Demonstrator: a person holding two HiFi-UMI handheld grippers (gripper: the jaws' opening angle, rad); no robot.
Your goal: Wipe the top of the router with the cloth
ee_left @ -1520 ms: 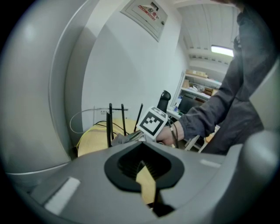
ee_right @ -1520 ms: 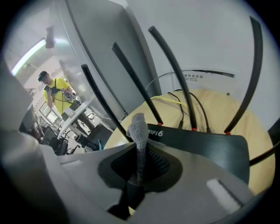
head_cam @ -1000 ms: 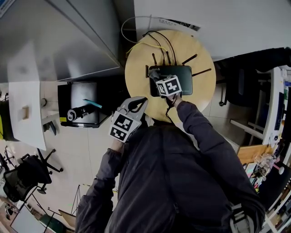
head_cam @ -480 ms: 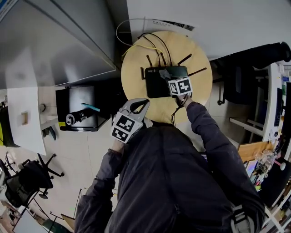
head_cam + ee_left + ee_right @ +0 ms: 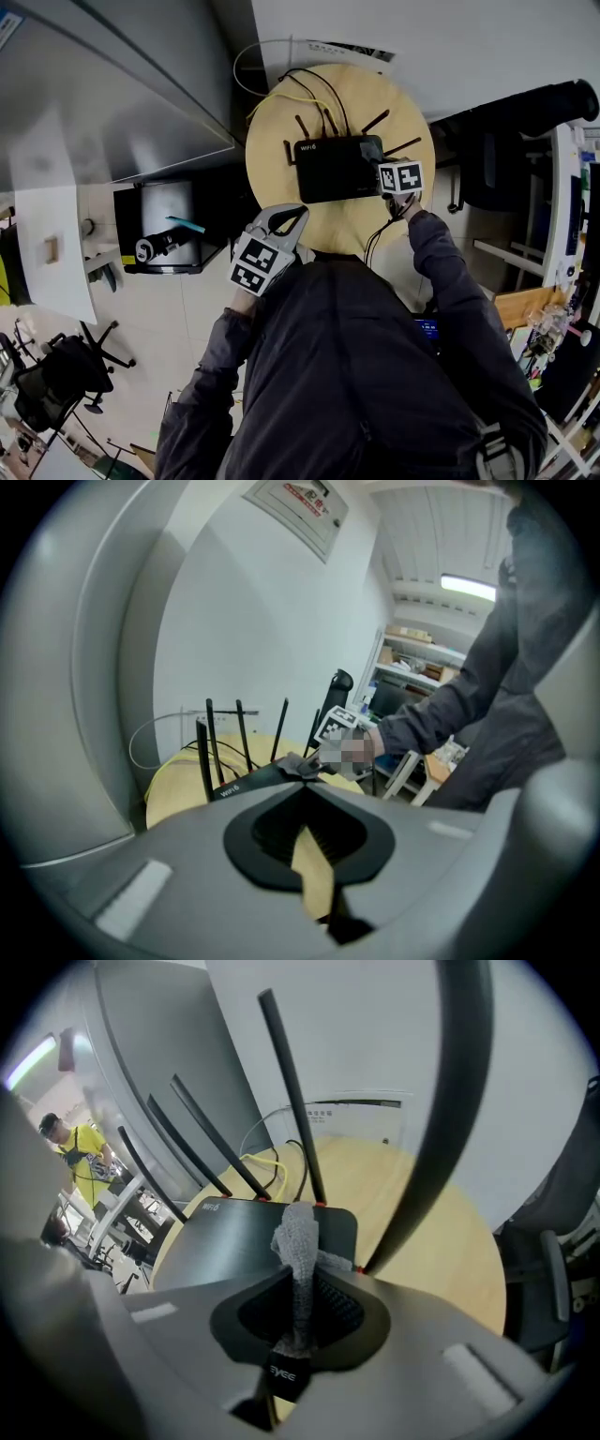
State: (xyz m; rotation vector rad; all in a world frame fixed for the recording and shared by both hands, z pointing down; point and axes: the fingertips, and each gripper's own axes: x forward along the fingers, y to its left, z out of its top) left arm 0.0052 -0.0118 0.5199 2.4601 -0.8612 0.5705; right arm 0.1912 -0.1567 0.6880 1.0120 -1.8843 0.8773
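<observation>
A black router (image 5: 335,169) with several upright antennas lies on a round wooden table (image 5: 347,223). My right gripper (image 5: 397,177) sits at the router's right edge, shut on a grey cloth (image 5: 298,1237). In the right gripper view the cloth bunches up out of the jaws and rests on the router's (image 5: 234,1239) dark top near its back corner. My left gripper (image 5: 269,247) hangs at the table's front left edge, away from the router, its jaws closed together with nothing in them. In the left gripper view the router (image 5: 246,778) and the right gripper (image 5: 339,726) show beyond the left gripper (image 5: 302,782).
Yellow and black cables (image 5: 305,86) run off the table's back. A grey cabinet (image 5: 112,84) stands to the left, with a low black stand (image 5: 159,225) below it. A dark chair (image 5: 487,173) is at the right. An antenna (image 5: 450,1101) crosses close to the right gripper's camera.
My right gripper has slid the cloth rightward across the router's top, from its left-middle to its right edge. The left gripper has stayed in place.
</observation>
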